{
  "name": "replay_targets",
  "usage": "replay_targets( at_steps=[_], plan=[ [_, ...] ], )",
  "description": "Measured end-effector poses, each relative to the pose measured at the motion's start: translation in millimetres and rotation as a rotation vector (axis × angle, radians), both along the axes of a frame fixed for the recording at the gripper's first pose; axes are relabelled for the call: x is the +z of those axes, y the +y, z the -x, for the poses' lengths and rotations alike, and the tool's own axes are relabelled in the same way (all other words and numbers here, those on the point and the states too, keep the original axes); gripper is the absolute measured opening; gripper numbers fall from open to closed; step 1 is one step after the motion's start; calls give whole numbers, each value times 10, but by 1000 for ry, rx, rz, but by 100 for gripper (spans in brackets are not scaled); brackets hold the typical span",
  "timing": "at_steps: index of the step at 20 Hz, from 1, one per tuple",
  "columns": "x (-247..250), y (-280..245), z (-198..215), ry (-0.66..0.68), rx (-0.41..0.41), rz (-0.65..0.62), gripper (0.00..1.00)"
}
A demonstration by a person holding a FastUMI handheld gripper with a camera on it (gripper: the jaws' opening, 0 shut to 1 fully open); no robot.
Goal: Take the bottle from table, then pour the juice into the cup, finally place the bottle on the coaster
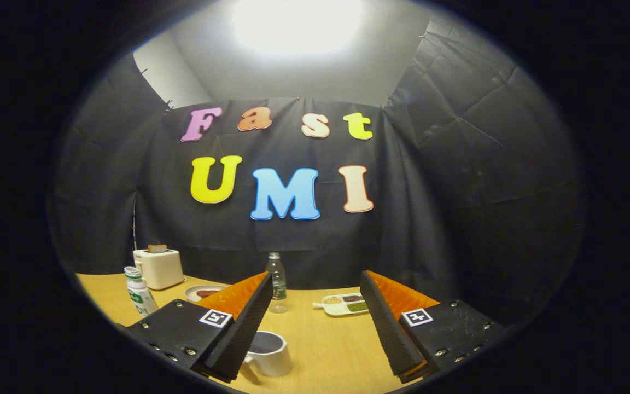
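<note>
A clear plastic bottle (276, 282) with a green label stands upright on the wooden table (326, 345), well beyond my fingers and just inside the left one. A white cup (268, 353) with a handle sits close in, right beside the left finger's tip, partly hidden by it. My gripper (315, 284) is open above the table, its two fingers spread wide with nothing between them. I cannot make out a coaster.
A white bottle (139, 294) with a green cap and label stands to the left of the left finger. Behind it is a cream toaster (158, 267) with toast in it, and a small plate (203, 293). A divided white tray (345, 304) of food lies right of the clear bottle.
</note>
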State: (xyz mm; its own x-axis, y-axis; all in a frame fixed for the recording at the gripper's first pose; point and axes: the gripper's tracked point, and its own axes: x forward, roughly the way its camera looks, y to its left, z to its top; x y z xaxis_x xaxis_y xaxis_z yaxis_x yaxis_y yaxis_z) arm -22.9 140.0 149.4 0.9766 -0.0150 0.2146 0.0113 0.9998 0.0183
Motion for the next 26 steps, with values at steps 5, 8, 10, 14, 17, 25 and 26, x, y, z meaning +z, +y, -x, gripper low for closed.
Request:
replay_targets(
  at_steps=[5,8,10,14,17,25,26],
  plan=[
    [60,1014,114,-3,135,-29,97],
    [-26,1676,112,9,250,-54,96],
    [-142,2003,97,32,304,-54,96],
    [-431,2452,-21,89,348,-52,97],
    [-651,2661,-142,134,346,-46,97],
    [-1144,3034,-424,205,354,-8,97],
    [-1176,3055,-435,209,355,-8,96]
  ],
)
